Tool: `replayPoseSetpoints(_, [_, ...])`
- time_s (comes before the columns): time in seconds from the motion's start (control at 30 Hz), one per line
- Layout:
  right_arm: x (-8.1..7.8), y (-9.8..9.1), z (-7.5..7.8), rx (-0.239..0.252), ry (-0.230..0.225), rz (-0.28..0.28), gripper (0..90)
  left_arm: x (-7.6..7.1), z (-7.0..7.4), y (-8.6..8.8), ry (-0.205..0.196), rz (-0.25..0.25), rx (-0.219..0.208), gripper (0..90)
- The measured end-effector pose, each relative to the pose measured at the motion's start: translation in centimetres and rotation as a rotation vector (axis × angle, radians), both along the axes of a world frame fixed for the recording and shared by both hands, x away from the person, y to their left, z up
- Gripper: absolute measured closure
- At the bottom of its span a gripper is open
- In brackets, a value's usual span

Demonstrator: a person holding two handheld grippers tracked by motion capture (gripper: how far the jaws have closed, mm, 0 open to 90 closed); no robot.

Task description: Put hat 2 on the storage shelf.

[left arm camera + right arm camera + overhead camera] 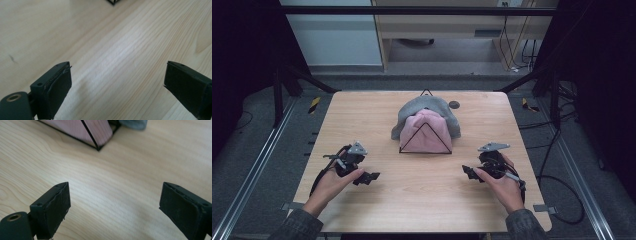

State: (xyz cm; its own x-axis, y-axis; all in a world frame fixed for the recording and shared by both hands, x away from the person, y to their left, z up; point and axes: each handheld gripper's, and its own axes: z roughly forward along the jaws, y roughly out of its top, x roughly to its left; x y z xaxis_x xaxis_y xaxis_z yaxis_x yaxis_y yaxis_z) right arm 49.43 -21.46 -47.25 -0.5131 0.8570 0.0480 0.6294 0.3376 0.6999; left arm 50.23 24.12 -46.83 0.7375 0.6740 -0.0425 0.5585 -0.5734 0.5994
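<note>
A pale wooden worktop (422, 185) carries a pink knitted garment (426, 134) hung on a black wire hanger (425, 138) whose triangle lies over the pink cloth. A grey knitted garment (412, 111) lies beneath it, arching around its far end, and the hanger's hook pokes past the worktop's far edge. The pile sits at the middle of the far half of the worktop.

The left claw (370, 177) rests low near the left front, held in the person's left hand (333, 183), its jaws spread wide with nothing but bare wood between them. The right claw (467, 172), in the right hand (502, 186), sits near the right front, jaws equally wide and empty. Both point inward, well apart from the garments. In the right gripper view, the hanger's near corner and pink cloth lie ahead of the jaws.
</note>
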Motion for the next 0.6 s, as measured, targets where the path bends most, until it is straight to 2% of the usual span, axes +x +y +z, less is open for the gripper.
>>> replayPoseSetpoints(0.1, [0.2,-0.5,-0.9,-0.03,0.043,-0.013,9.2,-0.1,-0.9,0.3,0.028,0.006,0.03,7.0])
replayPoseSetpoints(0.2, [0.3,-1.0,-1.5,-0.028,0.075,-0.027,9.2,-0.2,-1.3,0.5,0.045,0.016,0.02,7.0])
replayPoseSetpoints(0.3, [0.3,-1.1,-2.2,-0.044,0.098,-0.032,9.2,-0.4,-1.8,0.5,0.054,0.012,0.046,7.0])
replayPoseSetpoints(0.43, [-0.1,-0.8,-2.7,-0.092,0.065,-0.023,7.1,-0.7,-2.0,0.6,0.043,0.001,0.062,6.0])
replayPoseSetpoints(0.6, [-0.6,-0.9,-3.2,-0.066,0.012,-0.034,5.2,-0.8,-2.2,0.5,0.011,-0.01,0.097,5.2])
